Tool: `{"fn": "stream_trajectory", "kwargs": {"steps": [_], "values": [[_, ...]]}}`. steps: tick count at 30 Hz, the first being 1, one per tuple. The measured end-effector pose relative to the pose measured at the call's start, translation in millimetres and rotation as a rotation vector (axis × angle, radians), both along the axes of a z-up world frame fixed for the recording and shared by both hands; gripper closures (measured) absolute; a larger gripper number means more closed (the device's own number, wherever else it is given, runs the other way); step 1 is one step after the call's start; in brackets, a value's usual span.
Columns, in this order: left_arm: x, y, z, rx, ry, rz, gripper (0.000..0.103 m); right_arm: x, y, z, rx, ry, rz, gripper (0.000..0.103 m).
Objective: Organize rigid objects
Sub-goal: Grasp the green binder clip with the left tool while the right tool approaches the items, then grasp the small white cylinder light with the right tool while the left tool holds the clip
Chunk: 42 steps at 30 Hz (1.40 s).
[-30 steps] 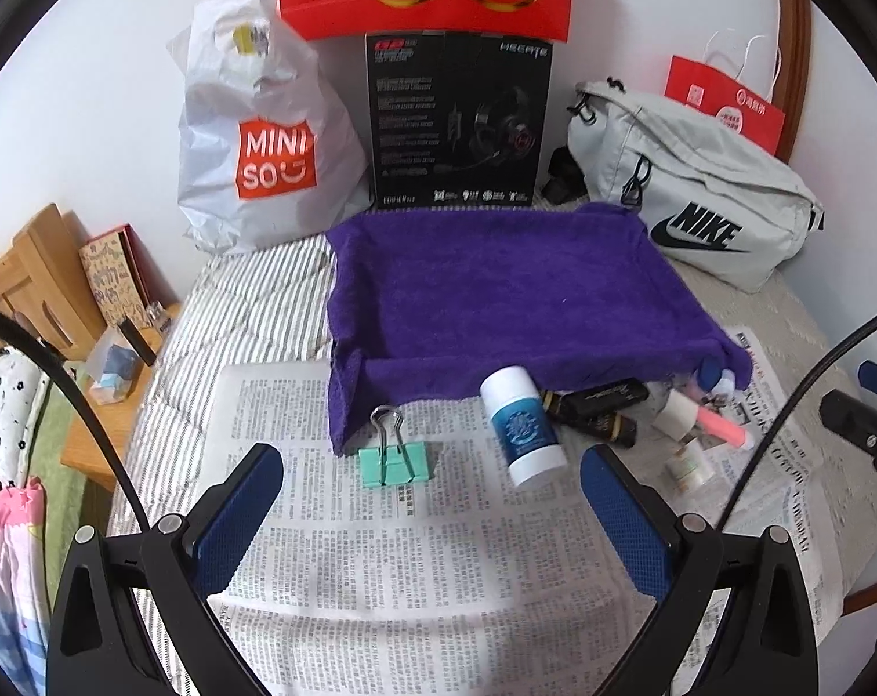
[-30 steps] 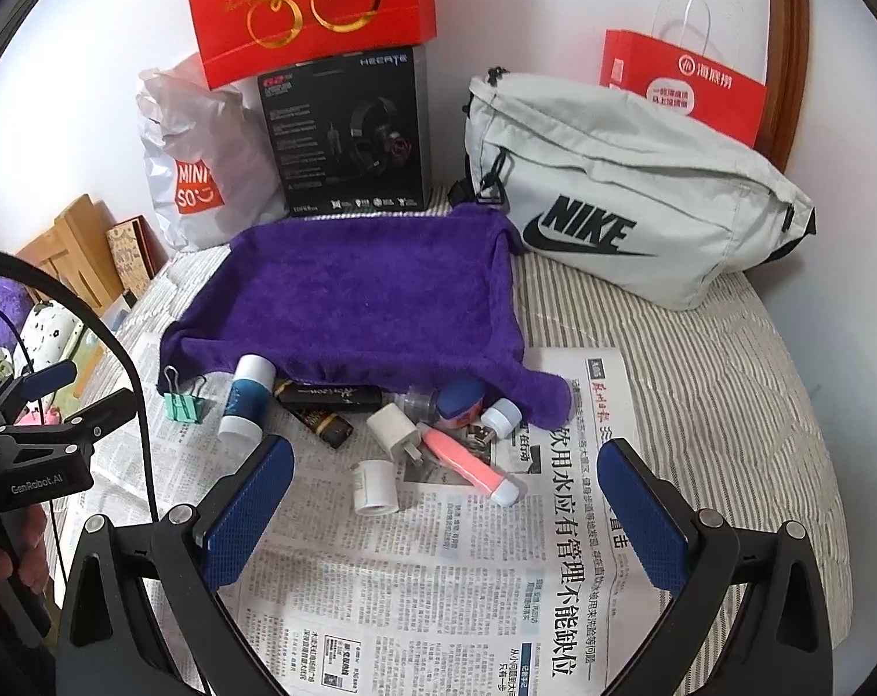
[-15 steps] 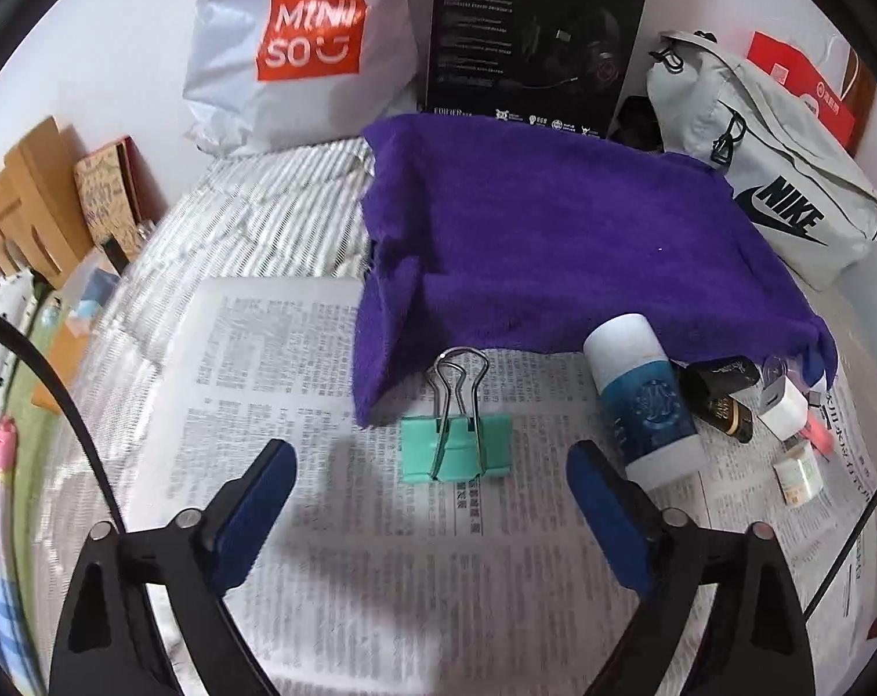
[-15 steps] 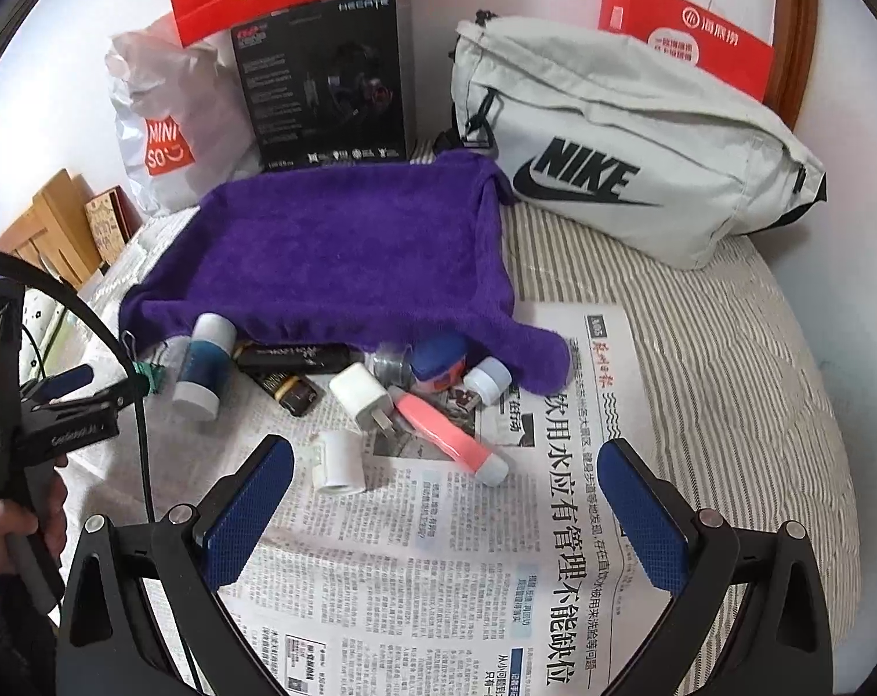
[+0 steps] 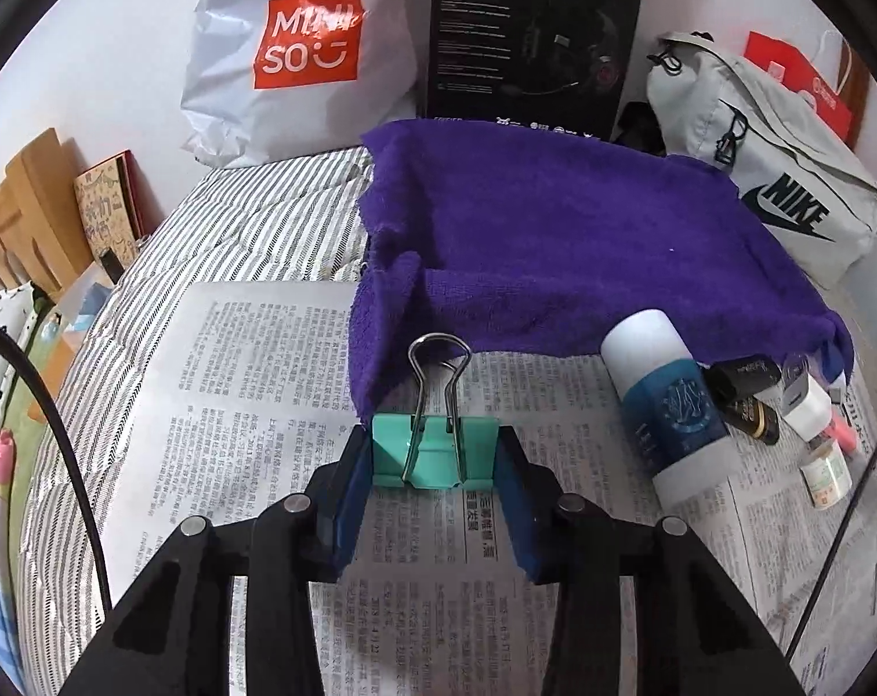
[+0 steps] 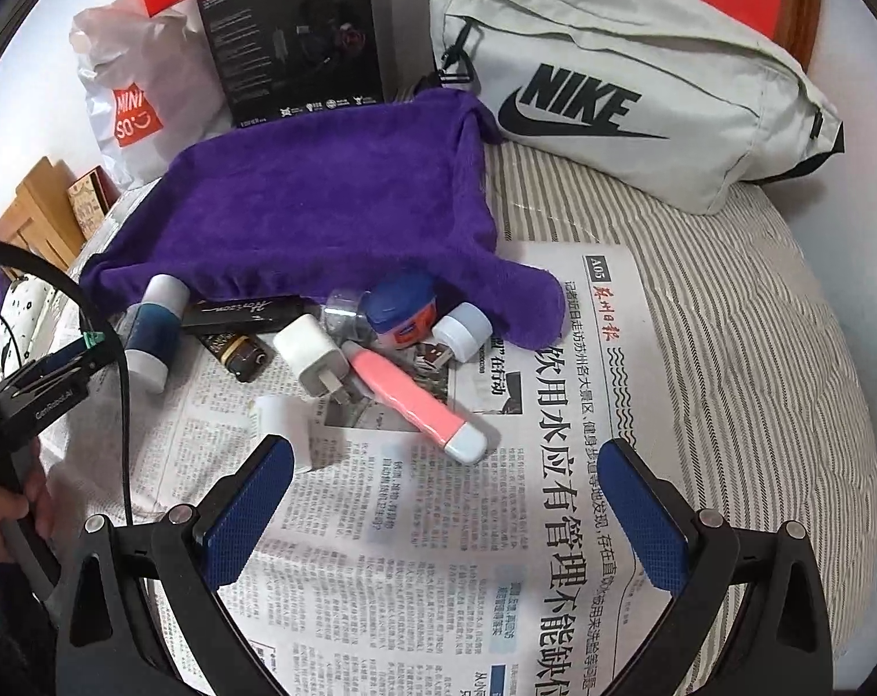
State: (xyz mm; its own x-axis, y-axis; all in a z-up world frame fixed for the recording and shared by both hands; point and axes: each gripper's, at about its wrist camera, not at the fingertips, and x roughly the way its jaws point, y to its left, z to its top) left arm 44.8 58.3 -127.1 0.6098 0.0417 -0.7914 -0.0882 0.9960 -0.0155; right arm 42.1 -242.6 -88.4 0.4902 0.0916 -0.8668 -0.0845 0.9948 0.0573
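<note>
A teal binder clip [image 5: 392,455] lies on the newspaper [image 5: 253,406] in front of the purple towel [image 5: 554,243]. My left gripper [image 5: 432,442] has its jaws closing on the clip, and both blue pads touch its sides. Right of it lies a blue and white bottle [image 5: 665,406]. My right gripper [image 6: 447,455] stands open low over the newspaper [image 6: 554,464], with nothing between its pads. Just ahead of it lie a pink tube [image 6: 403,394], a white charger plug [image 6: 314,356] and a small white bottle [image 6: 285,423]. The left gripper [image 6: 61,371] shows at the left edge.
A grey Nike bag [image 6: 641,87], a black headset box [image 6: 299,40] and a white Miniso bag [image 5: 299,52] stand behind the towel. Black tubes [image 6: 241,313], a blue-lidded jar [image 6: 403,313] and a white-capped jar [image 6: 464,330] lie at the towel's edge. A wooden rack [image 5: 21,220] stands left.
My left gripper came down over the binder clip and its jaws closed from wide open onto the clip's sides. My right gripper sank toward the newspaper and stayed open.
</note>
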Motion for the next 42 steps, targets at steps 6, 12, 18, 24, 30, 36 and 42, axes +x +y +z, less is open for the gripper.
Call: {"fn": "stream_trajectory", "kwargs": {"steps": [6,12,18,24,30,36,42], "values": [[-17.7,17.6,3.9,-0.038,-0.003,0.016,0.064,5.3,-4.7,-3.2,-0.017,0.003,-0.005,0.000],[-19.3,25.2,4.3,-0.053,0.003,0.009,0.064,12.8,-9.1,-9.7,-0.018,0.014,-0.009,0.000],[-17.6,20.1,1.7,-0.008,0.006,-0.001,0.064,19.5,-17.7,-15.0,-0.003,0.011,-0.023,0.000],[-16.8,17.6,1.3,0.005,0.006,0.000,0.064,31.6,-16.5,-24.1,-0.020,-0.022,-0.010,0.002],[-16.6,18.0,1.3,0.011,0.007,-0.002,0.063,51.0,-13.4,-31.2,0.023,-0.028,-0.012,0.020],[-16.3,17.8,1.4,0.021,0.008,-0.007,0.063,57.2,-5.1,-35.8,-0.002,-0.025,0.002,0.040],[-16.9,16.6,0.4,0.020,0.003,-0.013,0.063,57.1,-6.5,-36.2,-0.013,-0.028,0.021,0.052]]}}
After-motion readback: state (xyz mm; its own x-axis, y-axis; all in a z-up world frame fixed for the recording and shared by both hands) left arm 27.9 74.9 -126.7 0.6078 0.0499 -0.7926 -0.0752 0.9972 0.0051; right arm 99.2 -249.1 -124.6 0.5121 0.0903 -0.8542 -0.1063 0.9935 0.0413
